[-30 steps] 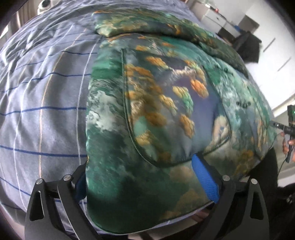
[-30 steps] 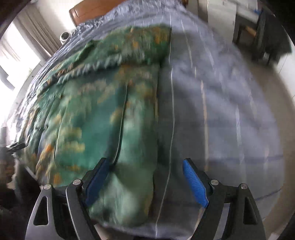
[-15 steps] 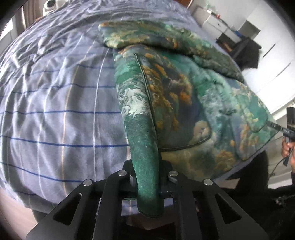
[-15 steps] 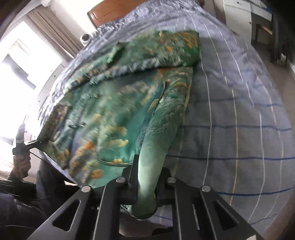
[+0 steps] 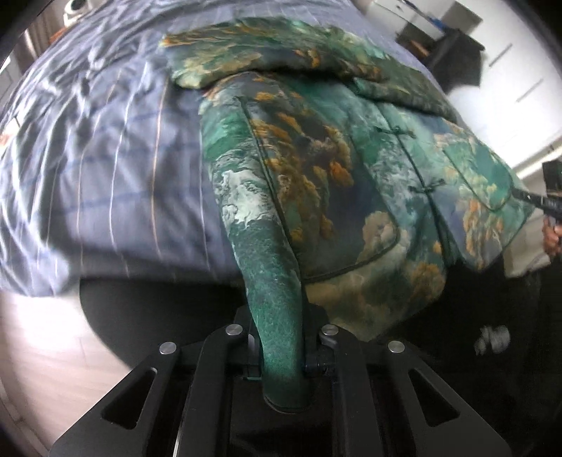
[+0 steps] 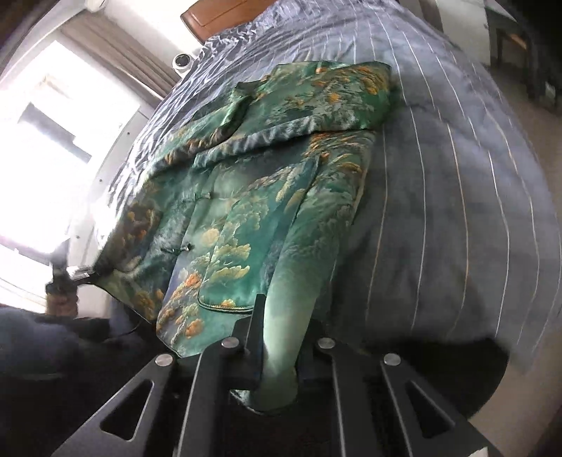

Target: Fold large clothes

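On the bed (image 5: 91, 168), under a blue-grey striped sheet, a green jacket (image 5: 316, 168) with an orange and pale cloud print lies spread, its lower hem drawn off the near edge of the mattress. Left wrist view: left gripper (image 5: 281, 355) at 6 o'clock, fingers pressed together on a rolled corner of the hem; the cloth runs up from the jaws toward 12 o'clock as a taut dark-green ridge. A curved pocket seam sits just right of that ridge, and knot buttons (image 5: 426, 188) line the front opening toward 2 o'clock. A folded sleeve lies across the jacket's top at 12 o'clock. At 3 o'clock the other hand (image 5: 551, 235) shows at the frame edge. Right wrist view: right gripper (image 6: 277, 351) at 6 o'clock, likewise pinching the opposite hem corner, cloth bunched between its fingers. The jacket (image 6: 267, 197) extends toward 11 o'clock; a window (image 6: 52, 147) glares at 9 o'clock, a wooden headboard (image 6: 224, 14) sits at 12 o'clock. Bare sheet fills 1 to 4 o'clock. Both views are slightly blurred.
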Motion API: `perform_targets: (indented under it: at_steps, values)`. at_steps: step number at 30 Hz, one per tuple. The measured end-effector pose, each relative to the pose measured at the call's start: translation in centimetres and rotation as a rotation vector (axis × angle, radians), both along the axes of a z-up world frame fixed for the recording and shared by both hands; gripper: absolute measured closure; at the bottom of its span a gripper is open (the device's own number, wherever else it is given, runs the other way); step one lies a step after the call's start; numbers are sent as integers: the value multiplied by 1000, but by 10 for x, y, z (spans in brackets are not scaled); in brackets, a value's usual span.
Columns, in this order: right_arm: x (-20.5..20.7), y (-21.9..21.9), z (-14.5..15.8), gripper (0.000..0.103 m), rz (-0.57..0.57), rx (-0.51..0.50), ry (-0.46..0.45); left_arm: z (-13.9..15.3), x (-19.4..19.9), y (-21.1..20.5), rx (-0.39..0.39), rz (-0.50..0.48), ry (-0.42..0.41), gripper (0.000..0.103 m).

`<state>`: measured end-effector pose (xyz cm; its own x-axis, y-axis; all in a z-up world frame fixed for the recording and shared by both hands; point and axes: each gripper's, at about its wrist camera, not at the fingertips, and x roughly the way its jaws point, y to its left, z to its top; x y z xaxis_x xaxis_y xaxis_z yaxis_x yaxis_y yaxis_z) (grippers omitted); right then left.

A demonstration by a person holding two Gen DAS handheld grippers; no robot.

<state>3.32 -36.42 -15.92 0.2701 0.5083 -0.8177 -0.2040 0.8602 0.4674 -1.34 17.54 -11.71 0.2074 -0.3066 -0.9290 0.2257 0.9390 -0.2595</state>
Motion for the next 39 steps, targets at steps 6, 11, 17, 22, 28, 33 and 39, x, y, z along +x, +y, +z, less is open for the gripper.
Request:
perform_targets:
  at_steps: [6, 11, 17, 22, 28, 33, 39]
  values:
    - [-1, -15, 28, 91, -74, 205, -34, 65, 38, 39, -262, 147, -150, 93]
    - [88, -23, 57, 91, -115, 268, -172, 99, 126, 38, -256, 177, -290, 93]
    - [211, -15, 41, 91, -210, 246, -252, 62, 245, 42, -265, 300, -245, 92]
    - [284, -4, -12, 91, -311, 215, -204, 13, 296, 28, -194, 347, -165, 83]
    - [313, -5, -66, 84, -439, 238, -68, -6, 315, 32, -315, 387, -86, 42]
    - [315, -23, -58, 20, -470, 447, -32, 18, 311, 49, -401, 388, -102, 30]
    - [306, -39, -14, 11, -449, 421, -144, 33, 290, 76, -308, 390, -221, 6]
